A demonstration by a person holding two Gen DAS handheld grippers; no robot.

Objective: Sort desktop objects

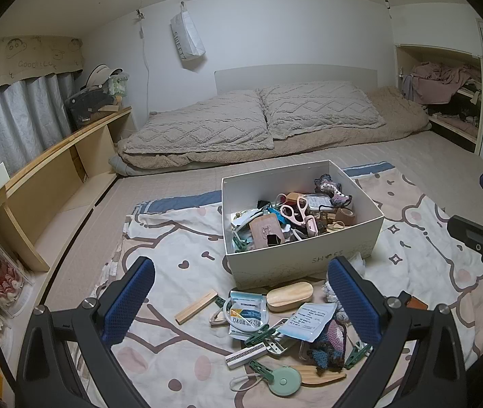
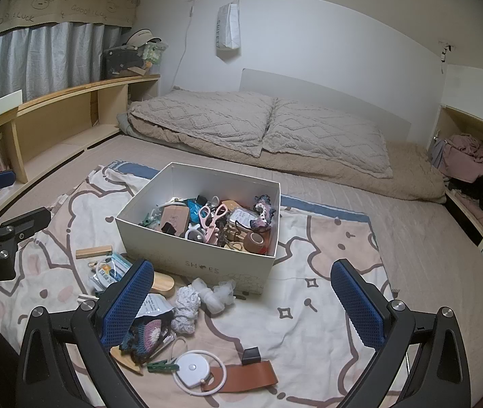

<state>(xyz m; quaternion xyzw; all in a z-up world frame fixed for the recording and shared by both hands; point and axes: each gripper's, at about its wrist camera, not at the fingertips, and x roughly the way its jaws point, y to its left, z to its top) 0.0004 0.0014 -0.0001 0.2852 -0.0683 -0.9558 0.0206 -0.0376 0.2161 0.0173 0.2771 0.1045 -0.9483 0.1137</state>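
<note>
A white shoe box (image 1: 312,255) (image 2: 160,238) stands on a patterned sheet, filled with several small items, pink scissors (image 1: 292,212) (image 2: 216,216) among them. Loose items lie in front of it: a wooden block (image 1: 195,306) (image 2: 93,251), a wooden oval case (image 1: 289,296), a green tape measure (image 1: 285,379), a white tape measure (image 2: 192,369), a brown leather strap (image 2: 248,377), crochet pieces (image 1: 326,346) (image 2: 146,338). My left gripper (image 1: 241,302) hovers open above the pile, nothing between its fingers. My right gripper (image 2: 243,306) is open too, over the white cloth bundles (image 2: 207,297).
A bed with two pillows (image 1: 258,119) lies behind the box. A wooden shelf unit (image 1: 54,170) runs along the left wall under a curtain. An open closet with clothes (image 2: 472,159) is at the right. The other gripper shows at each view's edge.
</note>
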